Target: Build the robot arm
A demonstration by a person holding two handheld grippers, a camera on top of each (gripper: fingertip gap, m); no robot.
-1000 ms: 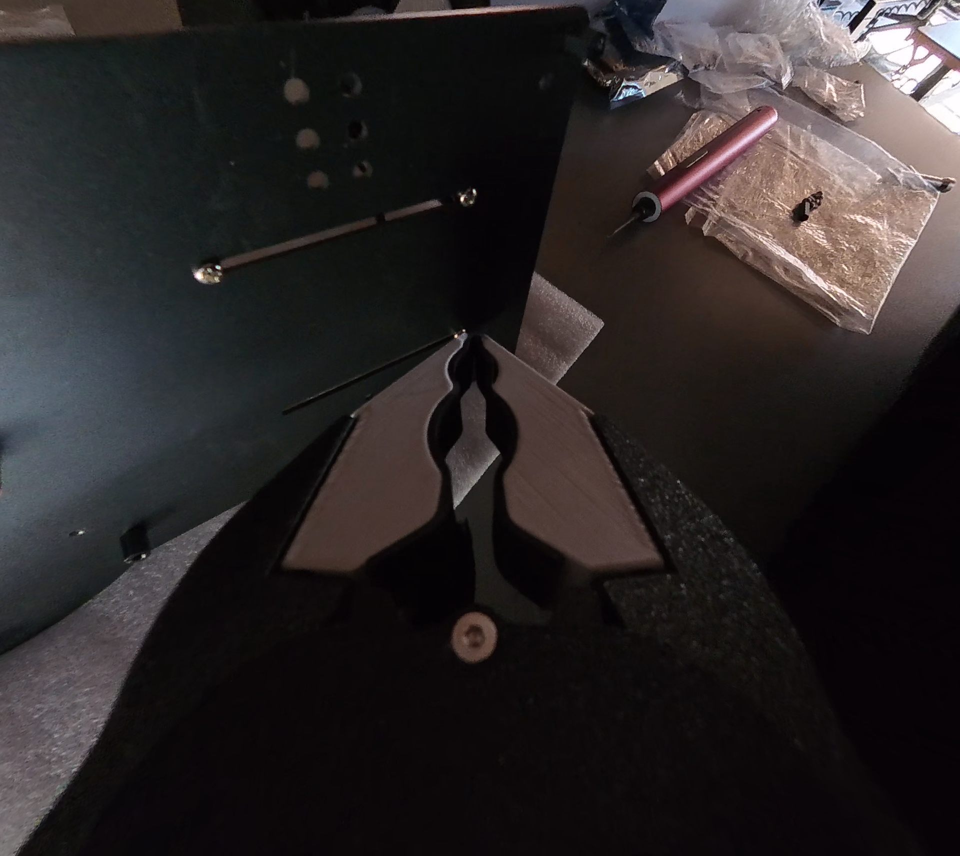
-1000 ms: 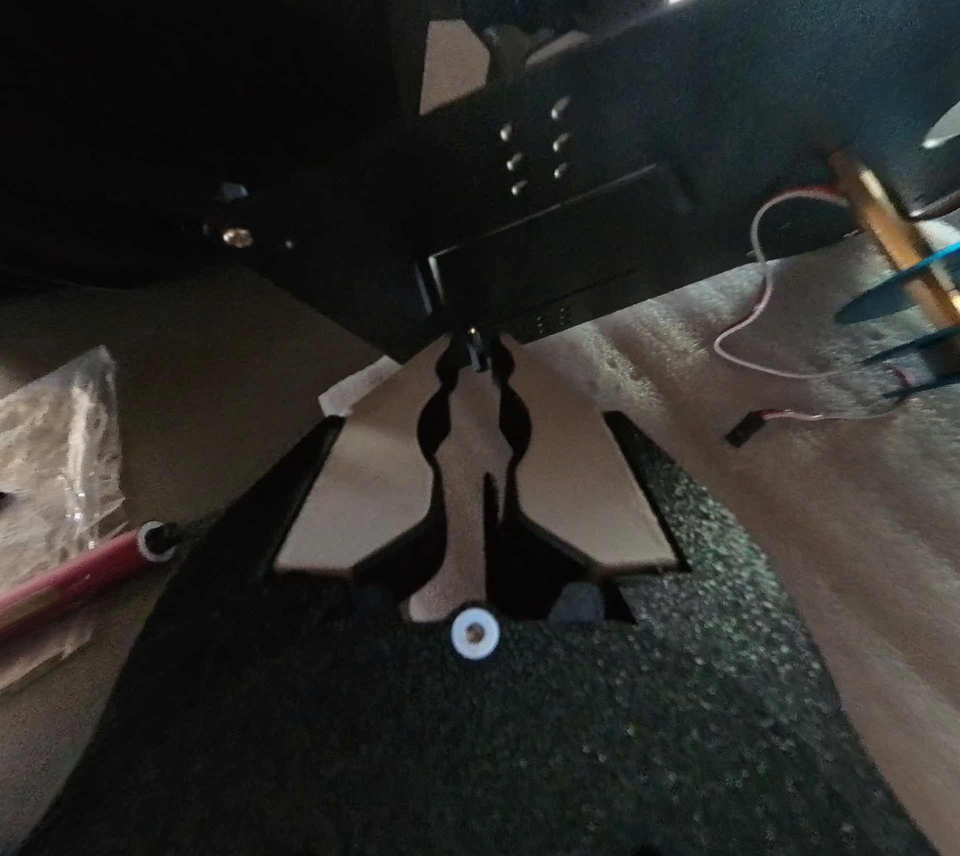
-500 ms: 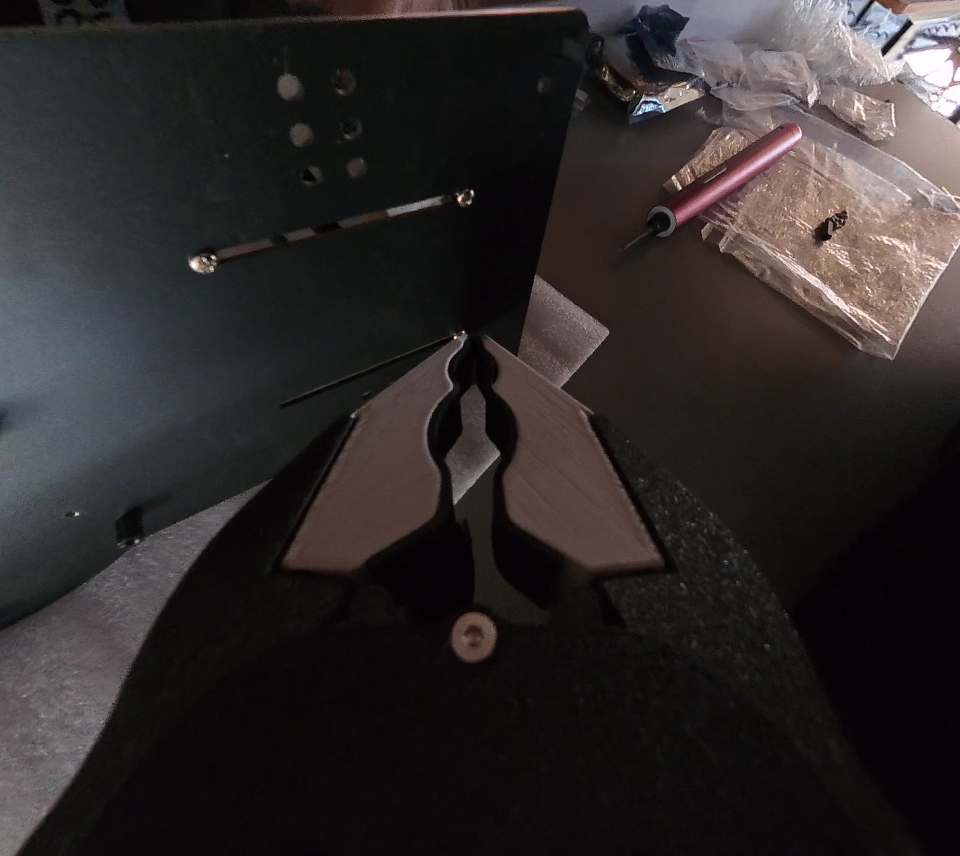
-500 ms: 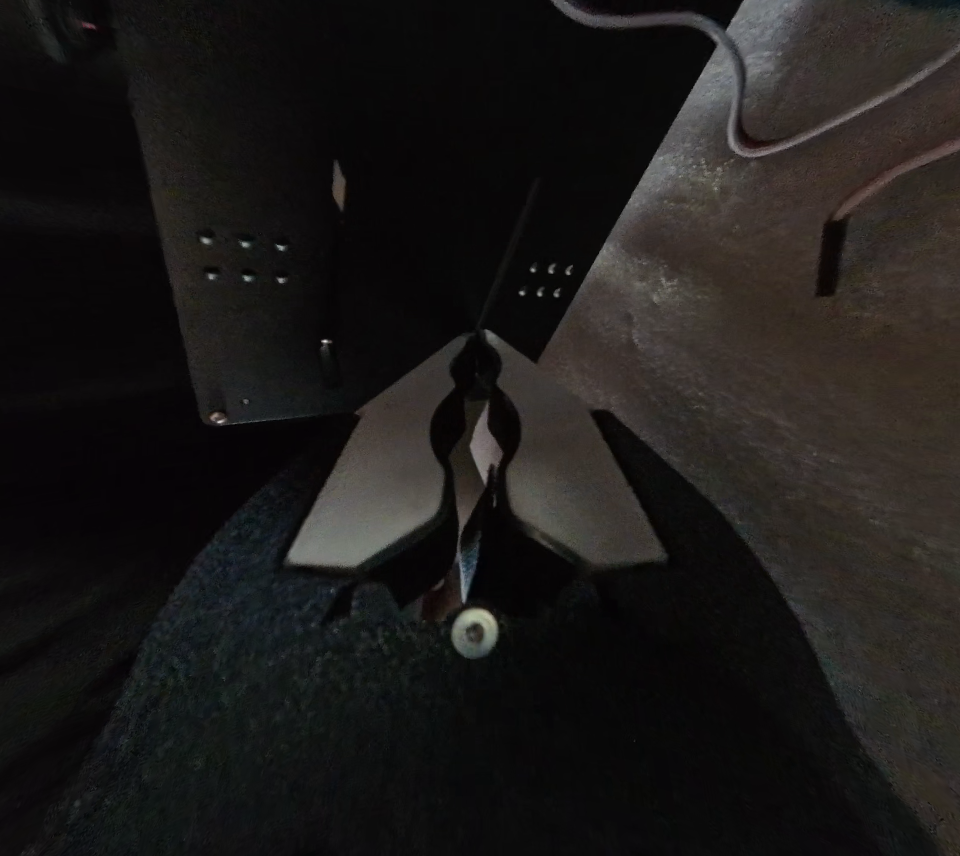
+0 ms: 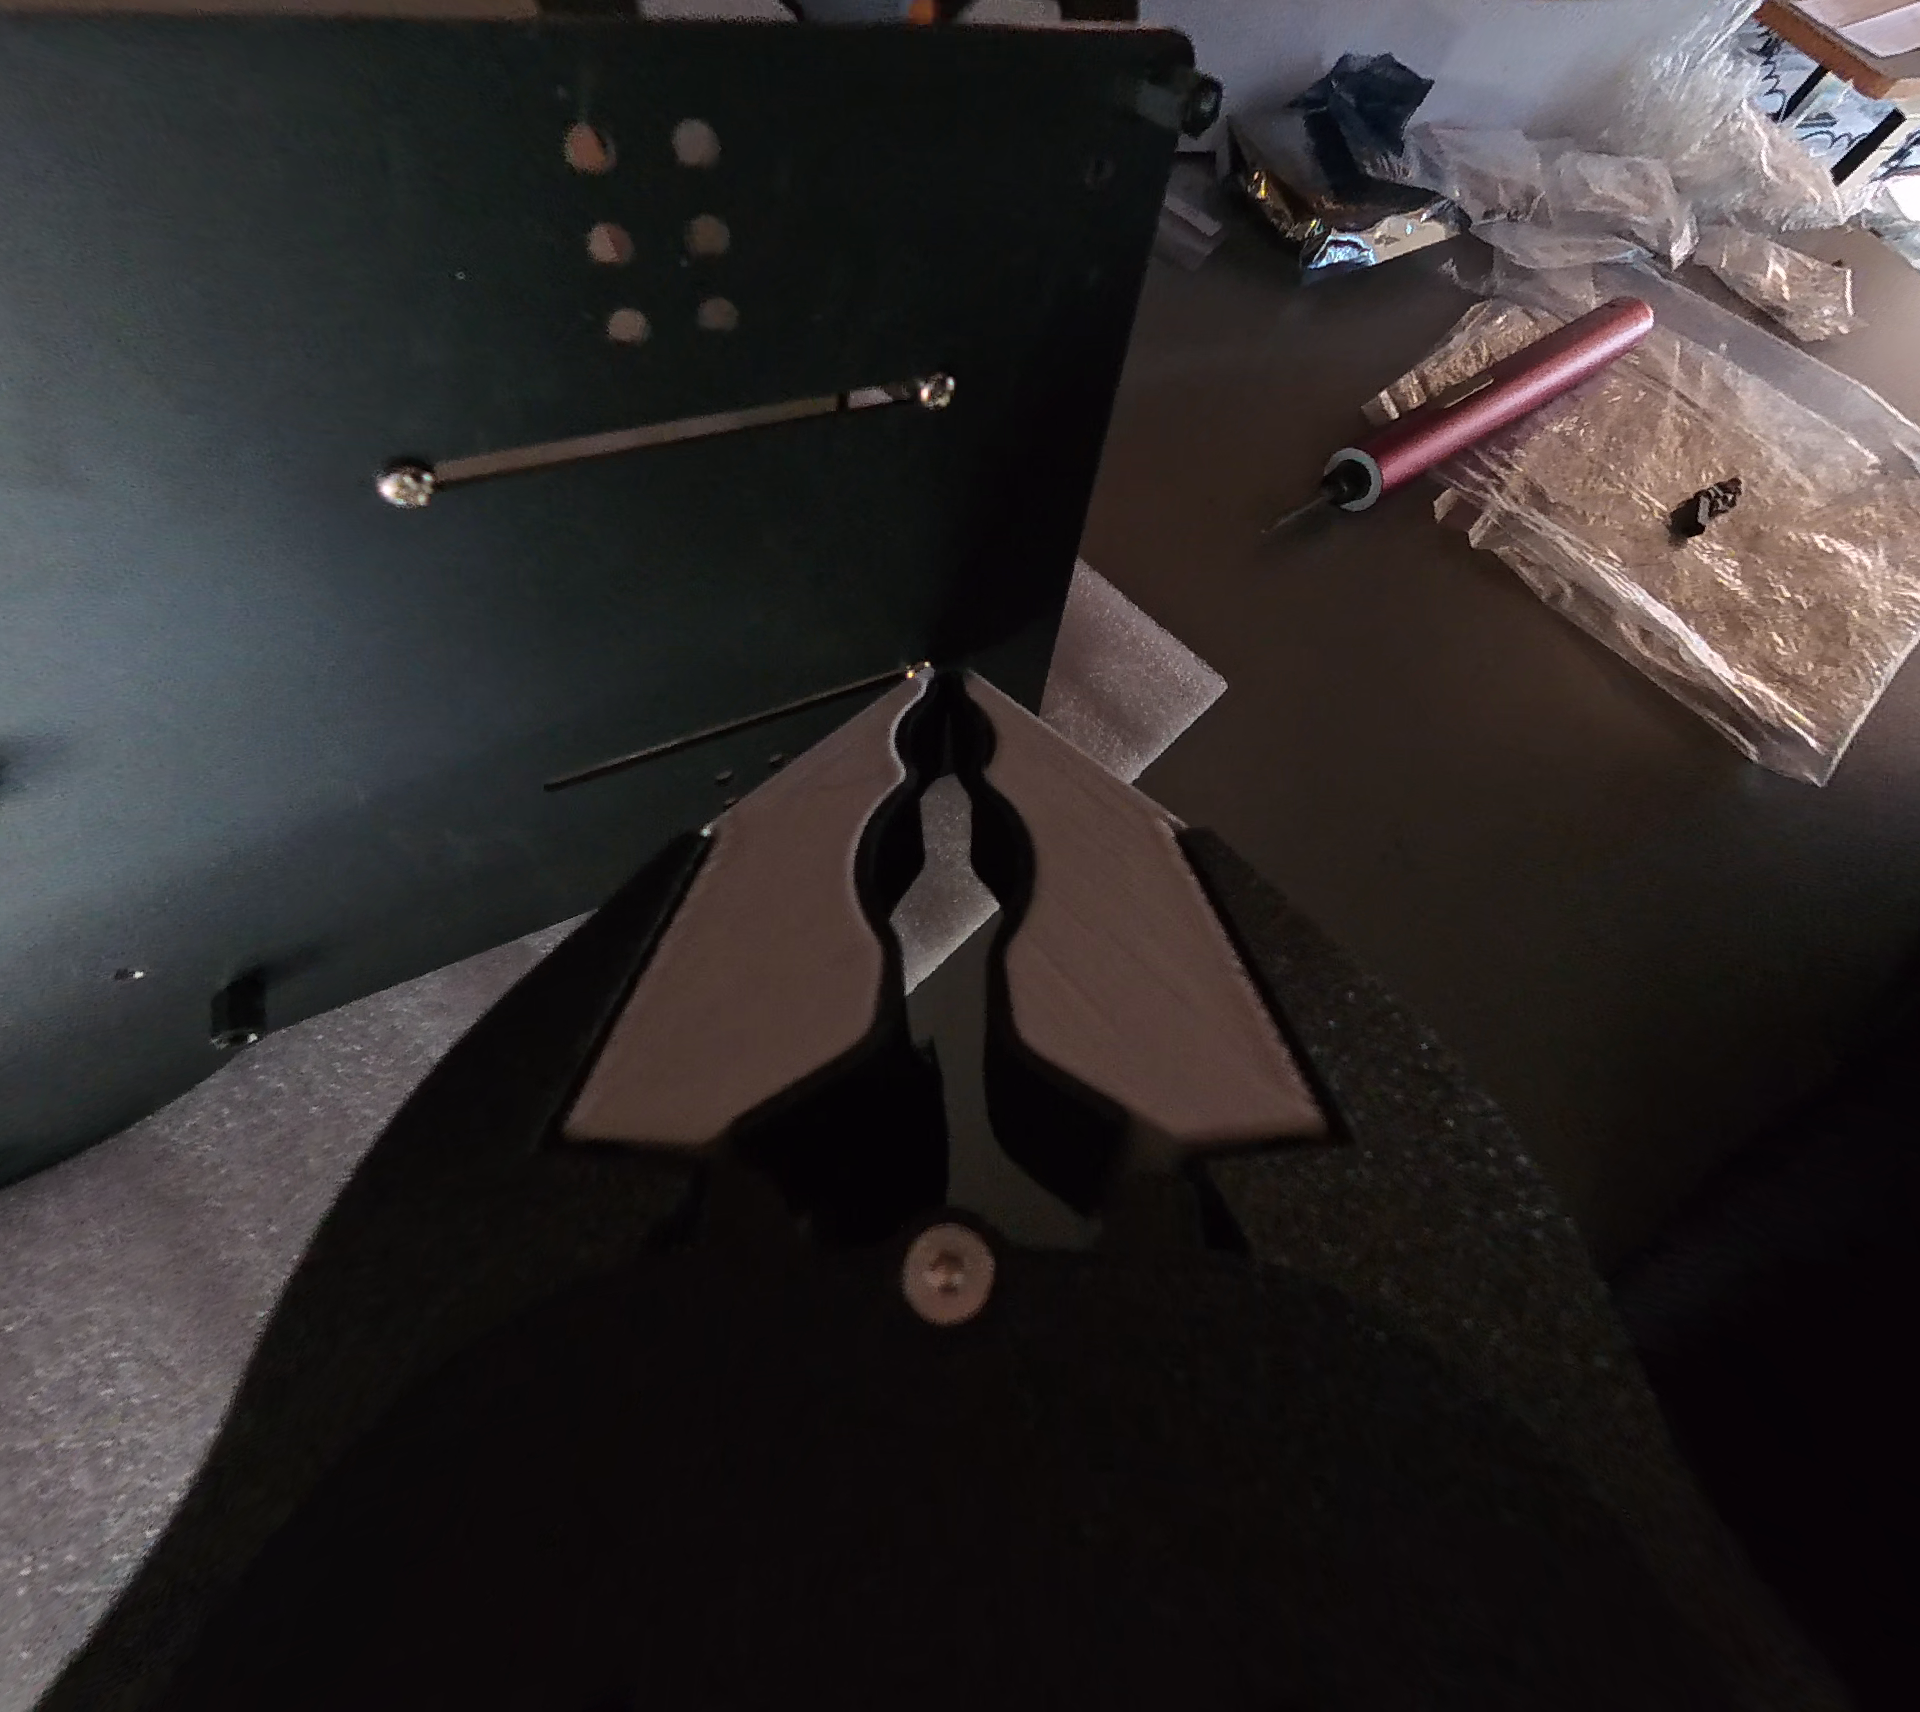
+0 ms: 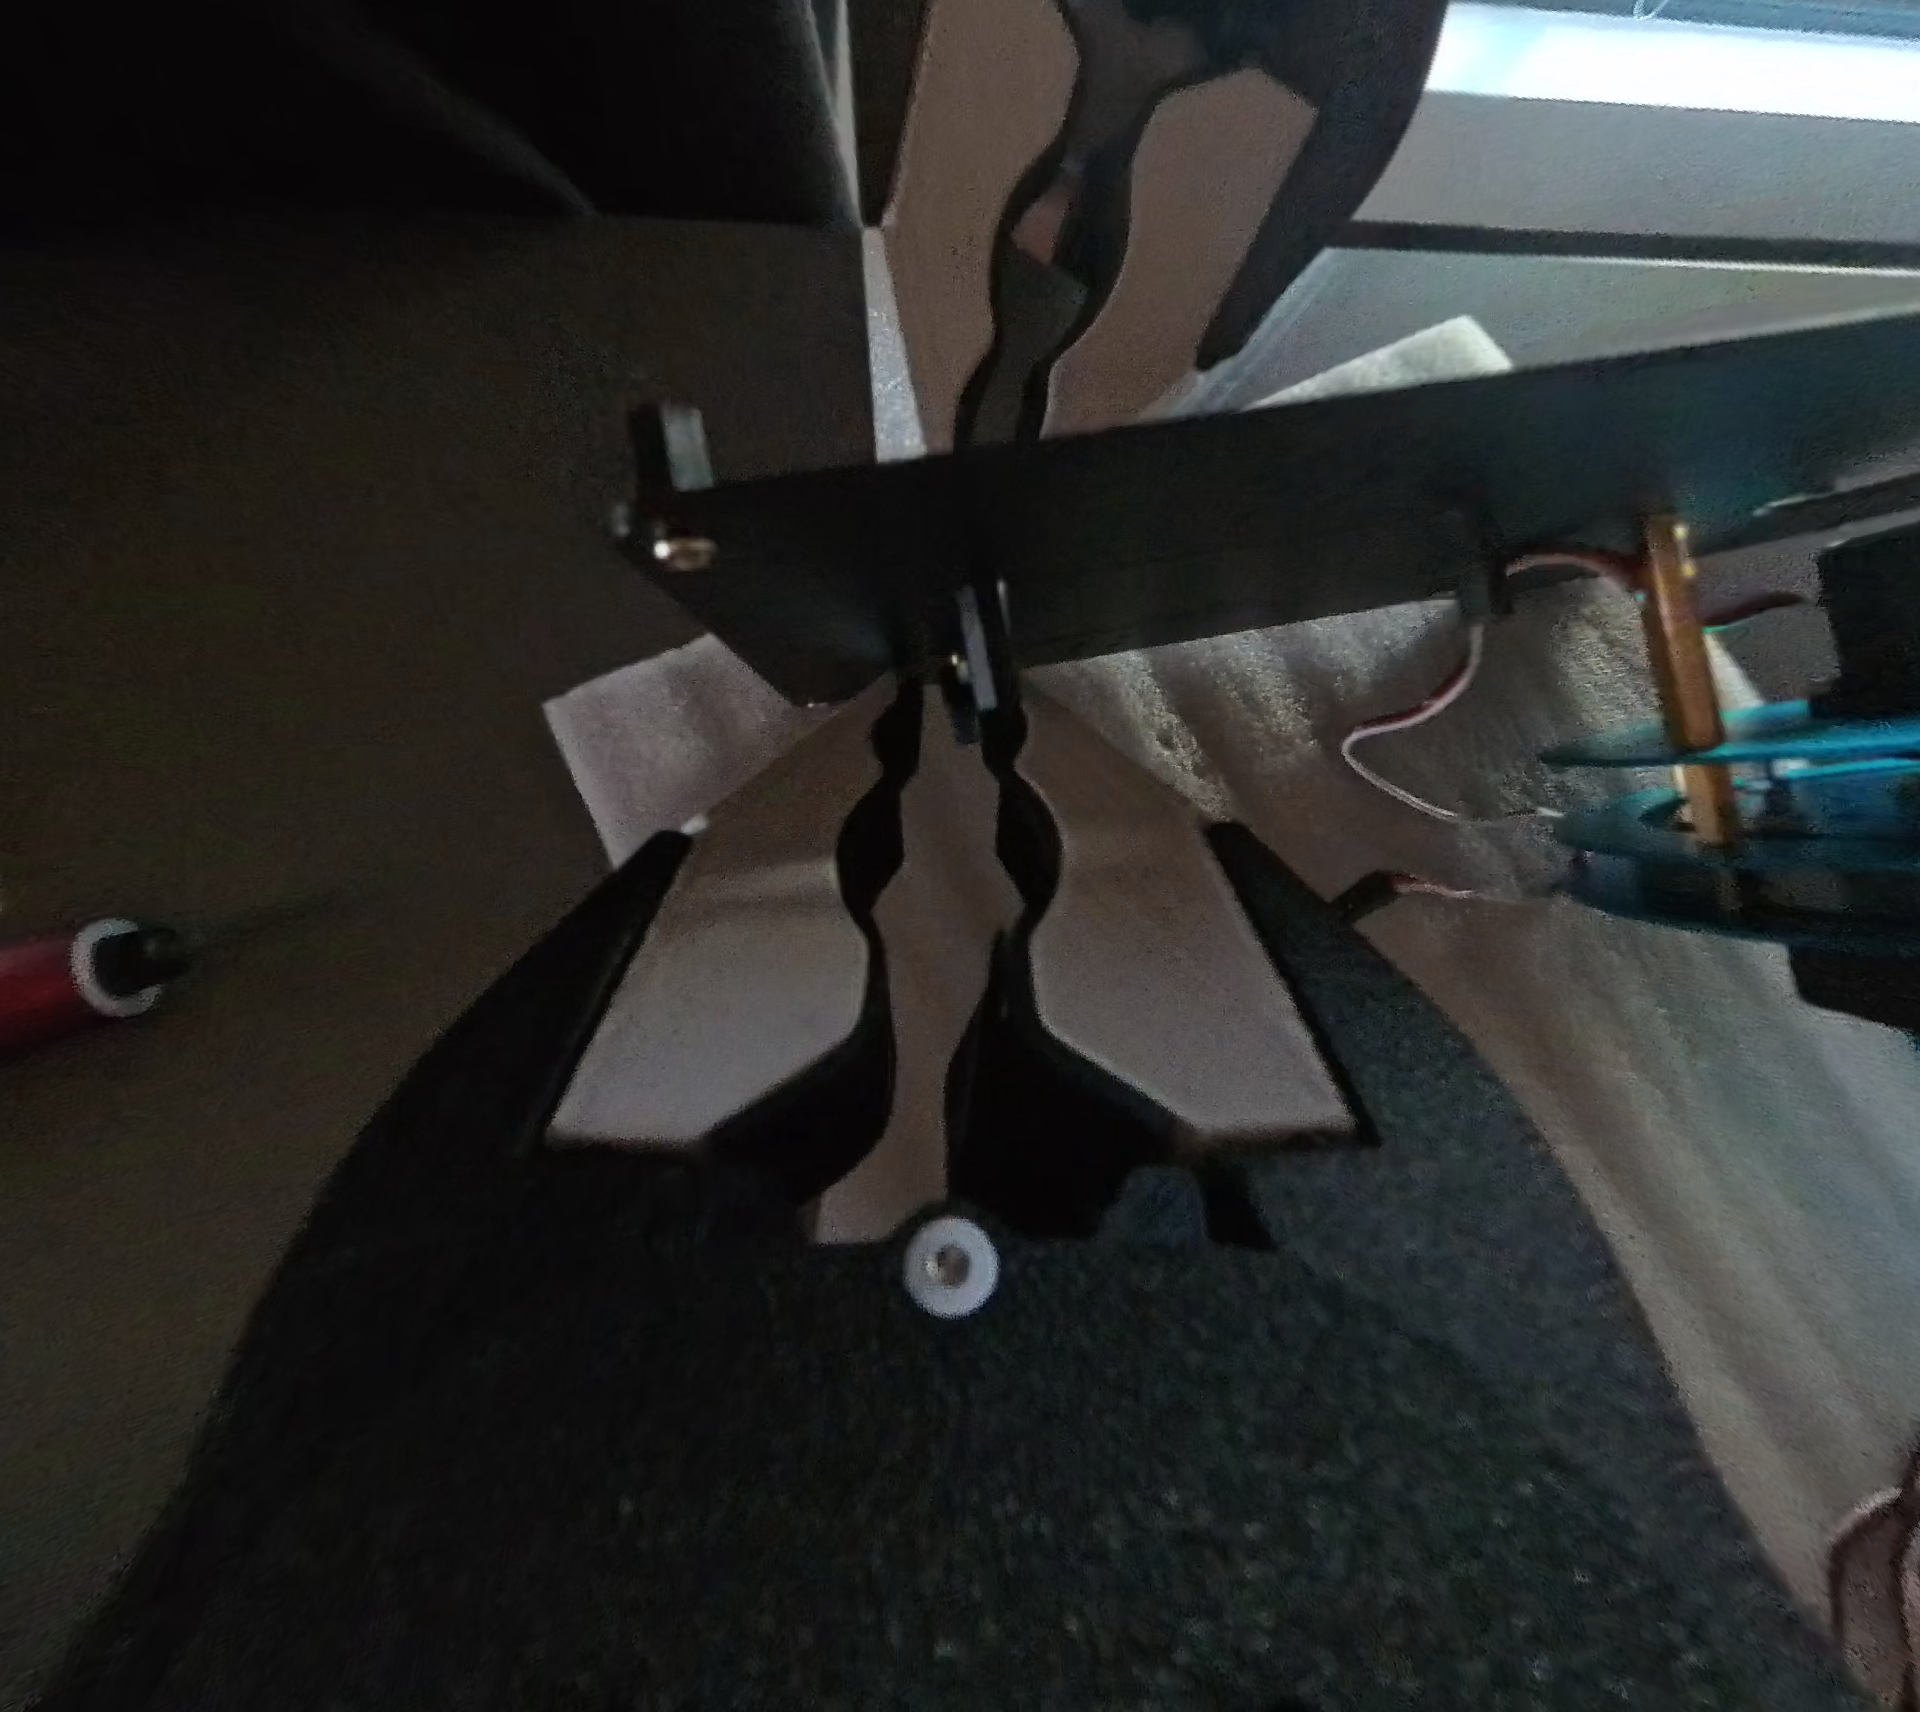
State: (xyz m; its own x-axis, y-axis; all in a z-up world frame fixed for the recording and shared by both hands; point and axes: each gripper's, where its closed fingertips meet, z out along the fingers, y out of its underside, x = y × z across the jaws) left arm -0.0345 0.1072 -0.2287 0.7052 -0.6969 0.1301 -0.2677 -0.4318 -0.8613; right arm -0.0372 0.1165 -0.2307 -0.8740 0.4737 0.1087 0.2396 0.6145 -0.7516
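On the tabotop scene: a dark tabletop (image 5: 1351, 831) carries a sheet of white foam padding (image 5: 156, 1299), over which a black metal plate (image 5: 416, 623) with holes and slots is held up.
Left hand-held gripper (image 5: 943, 686): closed on the near lower corner of the black metal plate, its tips pinching the edge.
Right hand-held gripper (image 6: 961, 686): closed on the plate's opposite edge, clamping a small black tab there; the plate shows edge-on in this view.
Plate position: tilted, lifted off the foam, carried between the two grippers alone.
Attached parts: a brass standoff (image 6: 1683, 654), blue boards (image 6: 1714, 831) and thin red-and-white wires (image 6: 1403, 727) hang at the plate's right end.
Right of the plate: a maroon screwdriver (image 5: 1496, 405) lies partly on a clear plastic bag (image 5: 1714, 582); crumpled wrappers (image 5: 1558, 156) sit farther back.
Risk: both grips are narrow edge pinches, so the plate may pivot or slip if either loosens.
Risk: the loose wires could snag or pull as the plate turns.
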